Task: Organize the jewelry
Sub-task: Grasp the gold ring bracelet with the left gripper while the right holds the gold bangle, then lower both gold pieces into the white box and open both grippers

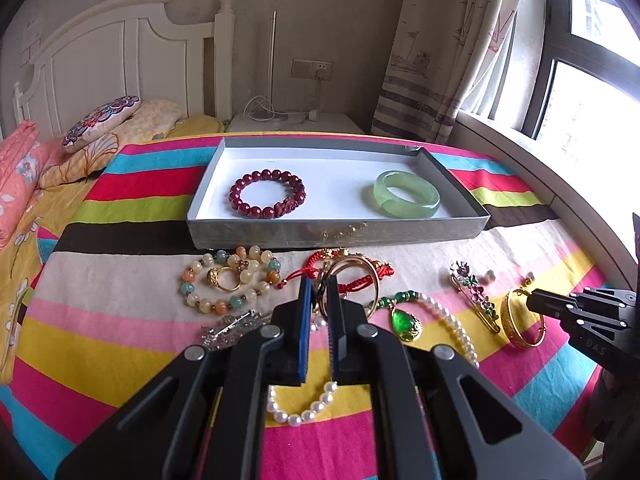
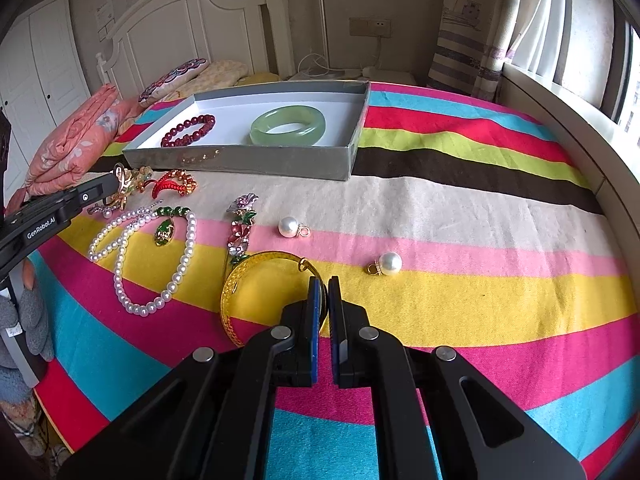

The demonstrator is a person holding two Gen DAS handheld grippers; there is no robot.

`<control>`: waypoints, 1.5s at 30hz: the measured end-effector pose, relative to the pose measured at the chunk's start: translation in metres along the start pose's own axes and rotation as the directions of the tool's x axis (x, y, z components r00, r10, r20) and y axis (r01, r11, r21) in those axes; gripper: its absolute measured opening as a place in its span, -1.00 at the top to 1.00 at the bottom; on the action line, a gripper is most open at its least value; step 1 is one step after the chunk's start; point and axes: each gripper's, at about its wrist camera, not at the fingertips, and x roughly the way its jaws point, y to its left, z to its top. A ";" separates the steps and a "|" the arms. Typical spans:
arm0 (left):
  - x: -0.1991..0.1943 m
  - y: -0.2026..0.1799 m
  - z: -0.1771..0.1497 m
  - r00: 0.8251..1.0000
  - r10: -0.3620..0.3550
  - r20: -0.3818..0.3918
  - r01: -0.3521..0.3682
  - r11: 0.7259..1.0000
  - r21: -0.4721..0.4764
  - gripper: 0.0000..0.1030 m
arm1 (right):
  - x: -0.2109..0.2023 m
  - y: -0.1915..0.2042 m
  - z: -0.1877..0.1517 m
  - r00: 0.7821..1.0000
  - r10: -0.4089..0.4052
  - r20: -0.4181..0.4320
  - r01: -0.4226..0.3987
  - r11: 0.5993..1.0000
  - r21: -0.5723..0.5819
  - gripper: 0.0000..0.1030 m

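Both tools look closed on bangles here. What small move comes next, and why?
Probably lift the right tool, which pinches the gold bangle, and carry it to the tray: only the red beads and jade bangle lie inside.

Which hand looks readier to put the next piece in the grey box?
Probably the right gripper: its fingers pinch the gold bangle's rim. The left gripper sits at tangled bracelets; its grip is unclear.
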 end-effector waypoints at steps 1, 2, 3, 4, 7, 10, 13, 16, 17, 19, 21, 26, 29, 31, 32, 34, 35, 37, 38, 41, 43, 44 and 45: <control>-0.002 0.000 0.000 1.000 0.000 0.007 0.000 1.000 -0.001 0.87 | -0.001 -0.001 0.000 1.000 0.001 0.007 -0.001 1.000 0.007 0.89; -0.004 0.001 -0.001 1.000 0.000 0.009 0.000 1.000 0.000 0.87 | -0.003 -0.002 0.000 1.000 0.002 0.015 -0.002 1.000 0.012 0.89; -0.005 0.001 -0.001 1.000 -0.005 0.011 0.005 1.000 -0.002 0.87 | -0.004 -0.003 0.000 1.000 0.002 0.020 -0.003 1.000 0.018 0.89; -0.007 0.001 -0.002 1.000 -0.009 0.014 0.009 1.000 -0.005 0.87 | -0.004 -0.003 0.000 1.000 0.001 0.023 -0.002 1.000 0.023 0.89; -0.012 0.002 -0.002 1.000 -0.011 0.022 0.011 1.000 -0.011 0.87 | -0.006 -0.002 0.001 1.000 -0.003 0.031 0.002 1.000 0.019 0.89; -0.015 0.002 -0.001 1.000 -0.014 0.028 0.015 1.000 -0.015 0.86 | -0.007 -0.001 0.002 0.999 0.001 0.037 -0.002 1.000 0.016 0.89; -0.017 -0.001 0.002 0.999 -0.018 0.032 0.018 1.000 -0.010 0.87 | -0.010 0.002 0.005 0.999 0.015 0.045 -0.016 1.000 0.015 0.89; -0.017 -0.006 0.006 0.999 -0.022 0.035 0.021 1.000 0.002 0.86 | -0.015 0.010 0.012 0.998 0.021 0.062 -0.020 1.000 -0.012 0.89; -0.017 -0.008 0.008 0.999 -0.022 0.036 0.022 1.000 0.007 0.86 | -0.016 0.013 0.015 0.997 0.024 0.069 -0.023 1.000 -0.021 0.89; -0.016 -0.011 0.012 0.999 -0.023 0.037 0.022 1.000 0.012 0.86 | -0.018 0.021 0.023 0.996 0.028 0.081 -0.024 0.999 -0.046 0.89; -0.015 -0.011 0.016 0.999 -0.023 0.040 0.023 1.000 0.013 0.86 | -0.017 0.028 0.032 0.995 0.030 0.090 -0.024 0.997 -0.074 0.89; -0.005 -0.007 0.033 0.999 -0.017 0.041 0.017 1.000 -0.005 0.87 | -0.011 0.046 0.056 0.994 0.029 0.109 -0.015 0.991 -0.131 0.89; 0.000 -0.004 0.045 0.999 -0.015 0.041 0.016 1.000 -0.019 0.86 | -0.007 0.054 0.072 0.992 0.026 0.121 -0.007 0.988 -0.152 0.89; 0.004 0.000 0.053 0.999 -0.013 0.042 0.014 0.999 -0.030 0.87 | -0.002 0.058 0.082 0.992 0.021 0.125 0.000 0.986 -0.164 0.89; 0.007 0.001 0.057 0.999 -0.013 0.041 0.014 0.999 -0.037 0.86 | 0.000 0.060 0.087 0.992 0.018 0.127 0.003 0.986 -0.168 0.89; 0.012 0.002 0.064 0.999 -0.013 0.038 0.015 0.999 -0.046 0.86 | 0.007 0.061 0.097 0.992 0.017 0.125 0.005 0.985 -0.173 0.89; 0.015 0.003 0.067 0.999 -0.013 0.036 0.015 0.999 -0.050 0.86 | 0.010 0.062 0.100 0.992 0.017 0.123 0.005 0.985 -0.173 0.89; 0.022 0.004 0.073 1.000 -0.012 0.029 0.013 0.998 -0.056 0.86 | 0.018 0.063 0.109 0.993 0.017 0.118 0.004 0.984 -0.178 0.89; 0.026 0.004 0.077 1.000 -0.011 0.023 0.012 0.998 -0.059 0.87 | 0.022 0.064 0.114 0.993 0.018 0.113 0.003 0.984 -0.180 0.89; 0.041 0.004 0.088 1.000 -0.007 0.001 0.008 0.998 -0.068 0.86 | 0.038 0.065 0.126 0.996 0.021 0.091 -0.005 0.983 -0.182 0.89; 0.051 0.006 0.094 1.000 -0.005 -0.014 0.004 0.997 -0.077 0.86 | 0.049 0.067 0.134 0.997 0.014 0.080 0.001 0.982 -0.189 0.89; 0.056 0.006 0.097 1.000 -0.003 -0.021 0.001 0.997 -0.082 0.86 | 0.054 0.067 0.137 0.997 0.013 0.073 0.001 0.982 -0.189 0.89; 0.061 0.007 0.101 1.000 -0.002 -0.028 0.000 0.996 -0.088 0.86 | 0.059 0.067 0.141 0.998 0.016 0.064 -0.003 0.982 -0.187 0.89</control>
